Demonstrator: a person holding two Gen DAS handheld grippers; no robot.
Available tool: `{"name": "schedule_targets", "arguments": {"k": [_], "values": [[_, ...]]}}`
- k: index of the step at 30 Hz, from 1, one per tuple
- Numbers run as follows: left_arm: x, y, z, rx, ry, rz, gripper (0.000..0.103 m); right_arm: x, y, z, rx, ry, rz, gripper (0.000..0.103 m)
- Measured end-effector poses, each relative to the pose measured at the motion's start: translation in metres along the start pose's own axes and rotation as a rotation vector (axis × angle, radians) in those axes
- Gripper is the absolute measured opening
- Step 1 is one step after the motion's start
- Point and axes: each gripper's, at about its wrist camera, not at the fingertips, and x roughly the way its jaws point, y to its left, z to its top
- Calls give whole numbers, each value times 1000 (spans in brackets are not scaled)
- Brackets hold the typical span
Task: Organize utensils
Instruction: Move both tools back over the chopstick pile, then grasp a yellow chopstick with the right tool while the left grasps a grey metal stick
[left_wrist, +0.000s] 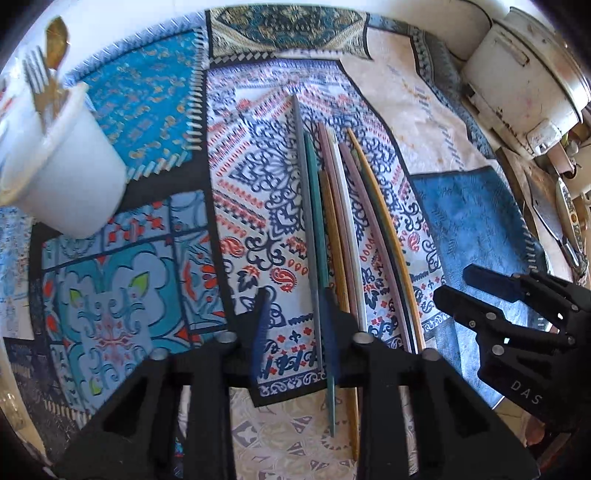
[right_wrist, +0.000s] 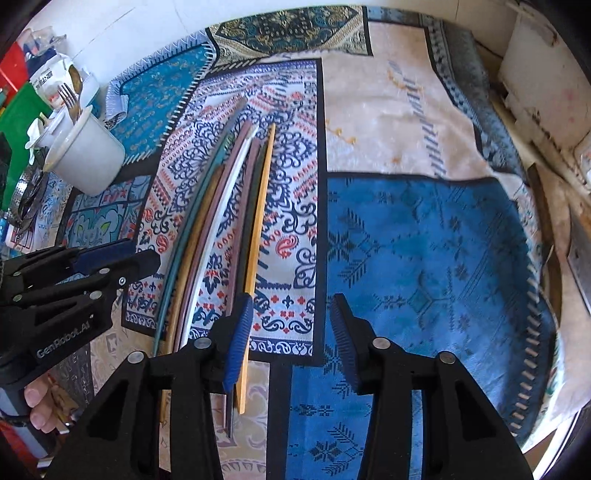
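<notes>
Several coloured chopsticks (left_wrist: 340, 221) lie side by side on a patterned cloth; they also show in the right wrist view (right_wrist: 221, 221). My left gripper (left_wrist: 295, 332) is open just above their near ends, its right finger over the grey and teal sticks. My right gripper (right_wrist: 291, 339) is open, its left finger beside the yellow stick (right_wrist: 258, 221), holding nothing. A white cup (left_wrist: 70, 177) with a fork and a gold spoon (left_wrist: 55, 40) stands at the far left; it also shows in the right wrist view (right_wrist: 88, 155).
Patterned mats cover the table, with a blue mat (right_wrist: 424, 266) at the right. A white appliance (left_wrist: 524, 74) stands at the far right. Clutter and a green item (right_wrist: 18, 122) sit at the left edge.
</notes>
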Motion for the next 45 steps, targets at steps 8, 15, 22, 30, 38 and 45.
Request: {"name": "schedule_targets", "arguments": {"k": [8, 15, 22, 30, 38, 45], "values": [[13, 0, 14, 7, 8, -37, 11, 9, 8, 0, -10, 16, 40, 20], [22, -1, 33, 26, 1, -22, 10, 14, 13, 14, -20, 4, 51, 19], [27, -1, 48, 42, 6, -13, 4, 19, 12, 30, 3, -20, 78, 7], [13, 16, 18, 75, 104, -21, 3, 12, -7, 22, -30, -9, 32, 5], [12, 26, 19, 69, 181, -71, 4, 12, -24, 29, -53, 52, 63, 5], [23, 17, 60, 92, 176, -52, 8, 23, -12, 52, -133, 88, 51, 6]]}}
